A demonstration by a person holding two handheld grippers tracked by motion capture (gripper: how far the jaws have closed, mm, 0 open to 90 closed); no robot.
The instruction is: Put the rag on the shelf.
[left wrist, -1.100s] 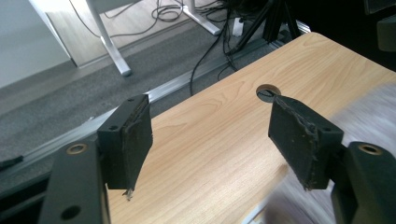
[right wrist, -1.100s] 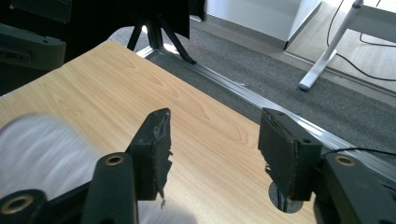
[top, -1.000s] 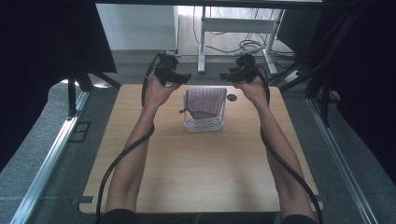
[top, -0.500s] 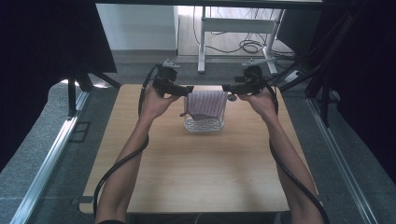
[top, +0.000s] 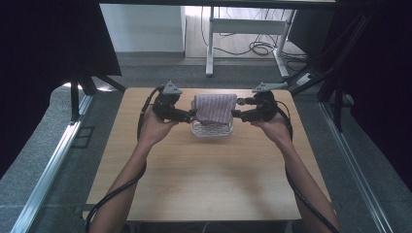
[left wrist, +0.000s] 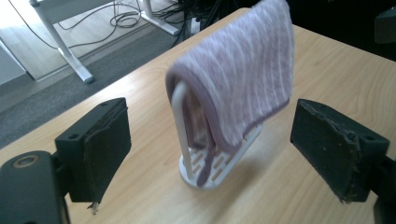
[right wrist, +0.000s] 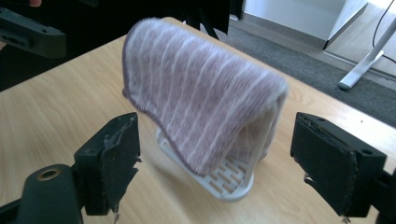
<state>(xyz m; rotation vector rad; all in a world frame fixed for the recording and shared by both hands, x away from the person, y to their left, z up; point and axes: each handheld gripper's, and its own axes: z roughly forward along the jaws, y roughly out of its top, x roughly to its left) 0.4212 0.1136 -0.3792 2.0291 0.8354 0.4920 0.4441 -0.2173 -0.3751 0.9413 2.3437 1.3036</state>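
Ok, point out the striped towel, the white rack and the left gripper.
striped towel (right wrist: pixel 205 88), right gripper view, middle of the draped side.
white rack (left wrist: pixel 219 170), left gripper view, slotted base.
left gripper (top: pixel 191 115), high view, between its fingertips.

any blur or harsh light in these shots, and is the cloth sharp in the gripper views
High view: bright daylight on the floor beyond the table, dark curtains at both sides, everything soft. Left gripper view: the striped cloth is blurred at its upper edge. Right gripper view: the cloth's near end is smeared, while the white rack is sharper.

Wooden table (top: pixel 204 184), grey carpet floor (top: pixel 48 145), white desk frame (top: pixel 214 29) w/ cables (top: pixel 260 47), dark curtains (top: pixel 43 43).
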